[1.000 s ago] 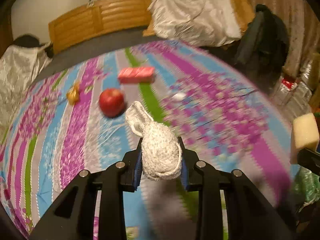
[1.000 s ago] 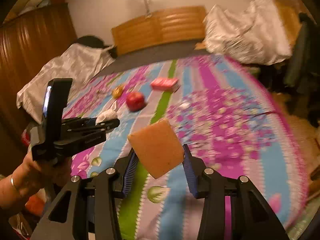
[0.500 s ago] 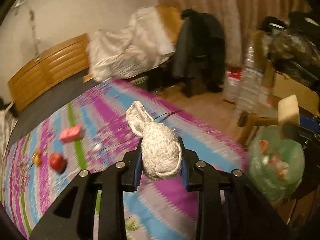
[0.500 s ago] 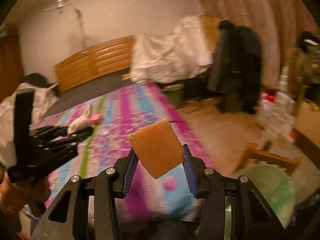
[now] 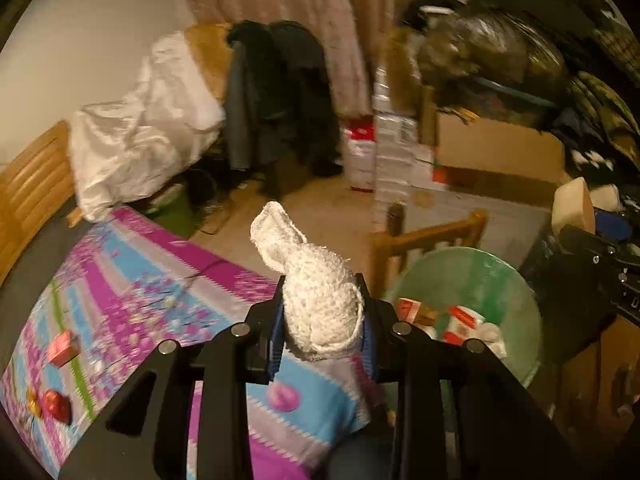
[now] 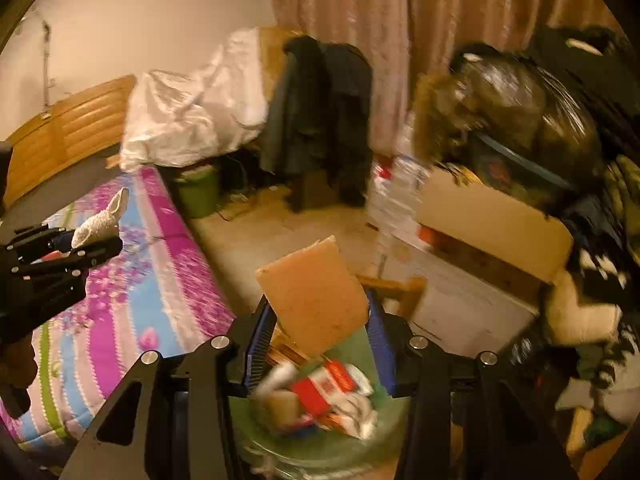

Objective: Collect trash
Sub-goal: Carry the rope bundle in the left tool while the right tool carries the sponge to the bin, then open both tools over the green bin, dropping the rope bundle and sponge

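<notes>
My left gripper [image 5: 322, 330] is shut on a white knitted sock [image 5: 316, 280] above the corner of the bed, just left of a green trash bin [image 5: 480, 276] holding red and white packets. That sock [image 6: 102, 222] also shows in the right wrist view, at the left. My right gripper [image 6: 316, 316] is shut on an orange-tan sponge [image 6: 316, 292] directly above the bin [image 6: 320, 436] and its litter. The sponge [image 5: 570, 204] and the right gripper's body appear at the right edge of the left wrist view.
The bed's striped floral cover [image 5: 132, 300] still carries a pink box [image 5: 63, 347], a red apple [image 5: 56, 406] and a gold item. A wooden stool [image 5: 424, 236] stands behind the bin. Cardboard boxes [image 6: 492, 220], black bags [image 6: 516, 104] and a dark coat [image 6: 320, 116] crowd the floor.
Both grippers have swung right, off the middle of the bed toward the green bin, each keeping its item. The bin now lies under the right gripper and beside the left.
</notes>
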